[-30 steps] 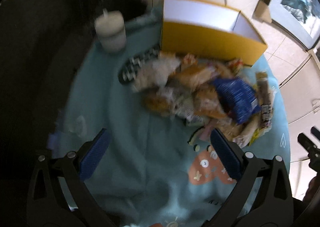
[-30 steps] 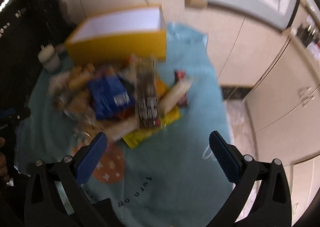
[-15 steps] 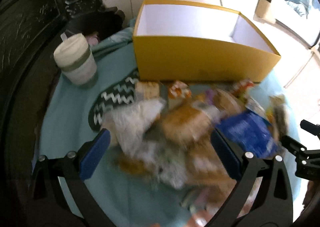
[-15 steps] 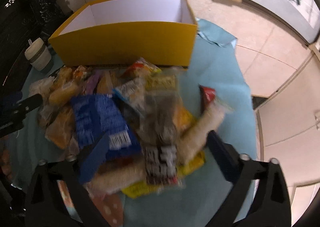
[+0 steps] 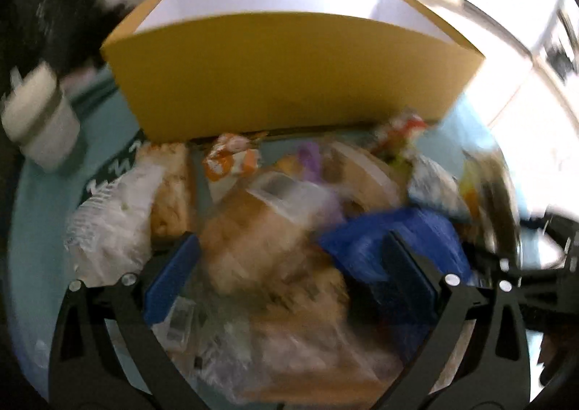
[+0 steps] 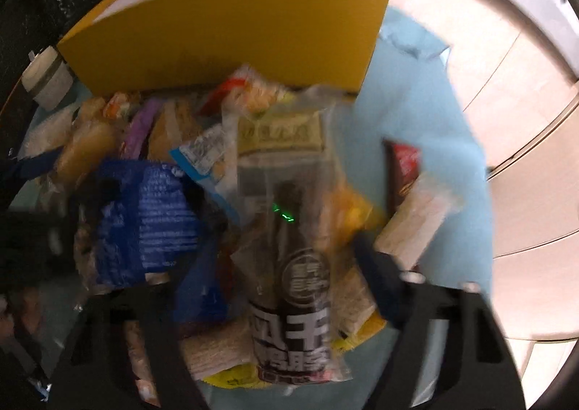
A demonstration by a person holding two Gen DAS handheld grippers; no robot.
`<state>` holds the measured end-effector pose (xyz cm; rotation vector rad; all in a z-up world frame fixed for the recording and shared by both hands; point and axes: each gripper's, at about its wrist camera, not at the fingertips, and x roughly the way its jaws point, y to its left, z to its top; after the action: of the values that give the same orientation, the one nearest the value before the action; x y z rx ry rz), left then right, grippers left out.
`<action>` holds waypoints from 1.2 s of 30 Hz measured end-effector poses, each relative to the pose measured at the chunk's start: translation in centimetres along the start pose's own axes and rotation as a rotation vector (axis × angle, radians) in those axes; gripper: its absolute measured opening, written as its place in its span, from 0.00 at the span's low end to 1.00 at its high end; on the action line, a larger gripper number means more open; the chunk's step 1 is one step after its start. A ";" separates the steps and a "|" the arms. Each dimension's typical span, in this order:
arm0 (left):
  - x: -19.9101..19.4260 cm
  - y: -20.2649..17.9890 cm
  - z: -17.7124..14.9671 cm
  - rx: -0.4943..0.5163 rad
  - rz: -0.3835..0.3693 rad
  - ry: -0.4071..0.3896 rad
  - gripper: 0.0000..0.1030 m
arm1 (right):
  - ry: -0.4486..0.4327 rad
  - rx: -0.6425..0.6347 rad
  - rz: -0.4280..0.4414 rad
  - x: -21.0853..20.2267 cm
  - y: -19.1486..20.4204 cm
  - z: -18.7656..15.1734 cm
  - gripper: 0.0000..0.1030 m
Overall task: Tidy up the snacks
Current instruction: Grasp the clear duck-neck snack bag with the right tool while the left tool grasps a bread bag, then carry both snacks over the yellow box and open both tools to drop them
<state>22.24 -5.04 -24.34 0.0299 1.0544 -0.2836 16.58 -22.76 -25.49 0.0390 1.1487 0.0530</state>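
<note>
Right wrist view: snack pile (image 6: 253, 200) on teal cloth (image 6: 427, 113) before yellow box (image 6: 224, 33), cream tiled floor (image 6: 506, 48) beyond; right gripper (image 6: 286, 265) closing around dark packet (image 6: 293, 265), left gripper (image 5: 286, 265) wide over snacks.

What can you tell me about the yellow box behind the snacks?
The yellow box is an open-topped cardboard carton, yellow outside and white inside. It stands upright on the light blue cloth, at the far side of the snack pile. What shows of its inside looks empty. A few packets lie against its front wall. No gripper touches it.
</note>
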 end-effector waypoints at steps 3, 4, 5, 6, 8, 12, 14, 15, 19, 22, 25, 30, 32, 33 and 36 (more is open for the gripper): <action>-0.1 2.3 0.6 -0.068 -0.049 0.010 0.50 | -0.021 -0.020 0.036 -0.6 -0.4 -0.2 0.40; -0.6 3.0 0.5 -0.084 -0.074 -0.002 0.46 | -0.021 -0.010 0.056 -0.8 -0.7 -0.4 0.38; -0.9 3.4 0.4 -0.090 -0.090 -0.013 0.43 | -0.026 -0.001 0.071 -1.1 -1.1 -0.6 0.34; -1.5 3.8 0.1 -0.087 -0.102 -0.028 0.42 | -0.031 0.006 0.079 -1.3 -1.2 -0.9 0.31; -2.2 4.1 -0.4 -0.092 -0.100 -0.038 0.41 | -0.041 0.019 0.088 -1.8 -1.4 -1.5 0.27; -4.8 3.4 -1.3 -0.098 -0.154 -0.108 0.39 | -0.098 0.023 0.116 -4.2 -1.0 -2.4 0.26; -6.6 3.2 -1.3 -0.088 -0.166 -0.153 0.39 | -0.136 0.024 0.145 -5.7 -1.2 -2.9 0.26; -7.6 2.9 -1.4 -0.085 -0.177 -0.173 0.39 | -0.157 0.024 0.163 -6.6 -1.2 -2.9 0.26; -11.0 2.4 -1.9 -0.091 -0.219 -0.230 0.39 | -0.201 0.029 0.212 -9.7 -2.1 -2.9 0.26; -13.0 1.1 -2.2 -0.081 -0.244 -0.264 0.39 | -0.214 0.026 0.225 -11.1 -2.1 -3.1 0.26; -13.9 0.5 -2.2 -0.087 -0.253 -0.275 0.39 | -0.212 0.028 0.235 -11.5 -1.9 -3.3 0.26; -14.6 0.7 -0.8 -0.103 -0.241 -0.310 0.39 | -0.269 -0.013 0.254 -13.5 -1.2 -0.4 0.26; -14.9 0.8 1.6 -0.124 -0.240 -0.336 0.39 | -0.301 -0.014 0.271 -14.7 -1.0 2.3 0.26; -15.0 0.8 2.7 -0.130 -0.235 -0.346 0.39 | -0.314 -0.018 0.273 -15.1 -1.1 3.6 0.26; -16.1 0.7 7.7 -0.142 -0.231 -0.410 0.37 | -0.368 -0.037 0.259 -16.8 -0.7 9.8 0.27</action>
<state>21.60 -2.08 -6.75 -0.2696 0.6663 -0.4041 18.68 -24.55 -6.25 0.1585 0.7692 0.2855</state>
